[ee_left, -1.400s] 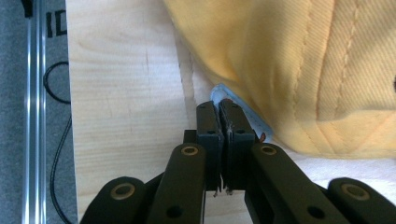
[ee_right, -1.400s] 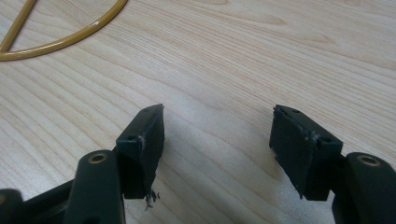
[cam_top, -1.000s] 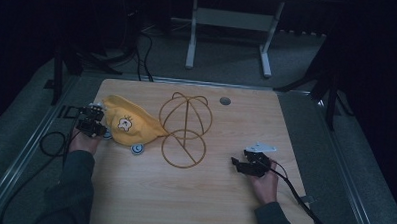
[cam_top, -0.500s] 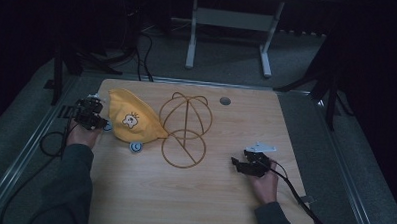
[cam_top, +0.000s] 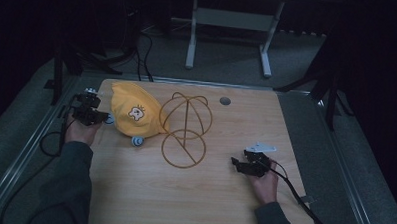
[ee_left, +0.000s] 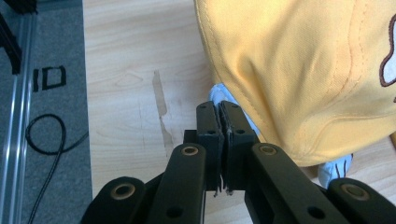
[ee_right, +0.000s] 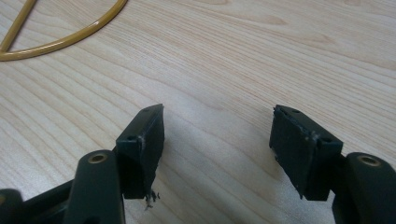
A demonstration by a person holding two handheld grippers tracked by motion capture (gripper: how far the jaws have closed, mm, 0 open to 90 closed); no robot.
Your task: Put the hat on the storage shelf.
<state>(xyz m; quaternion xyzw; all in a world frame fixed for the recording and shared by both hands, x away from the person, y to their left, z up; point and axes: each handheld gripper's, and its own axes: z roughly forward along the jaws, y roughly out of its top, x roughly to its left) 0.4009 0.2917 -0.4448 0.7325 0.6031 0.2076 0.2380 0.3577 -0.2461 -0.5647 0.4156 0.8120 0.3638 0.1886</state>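
— Where is the yellow cap (cam_top: 134,114) sitting for you right now?

— At about ten o'clock on the table (cam_top: 133,200), just beside your left gripper (cam_top: 94,114), its far edge touching the gold wire stand (cam_top: 185,129). In the left gripper view the jaws of that gripper are pressed together at the cap's rim (ee_left: 243,100), right where a pale blue bit (ee_left: 218,94) peeks out; whether they pinch cloth, I cannot tell.

— And the other hand?

— Your right gripper (cam_top: 244,166) rests at four o'clock, jaws wide apart over bare wood, holding nothing.

— How will the cap handle?

— Judging by its folds, it is light and soft — it will sag and drag rather than lift as one piece. Take the stitched rim or the stiffer brim, not the loose crown, and mind the stand, which looks easy to tip.
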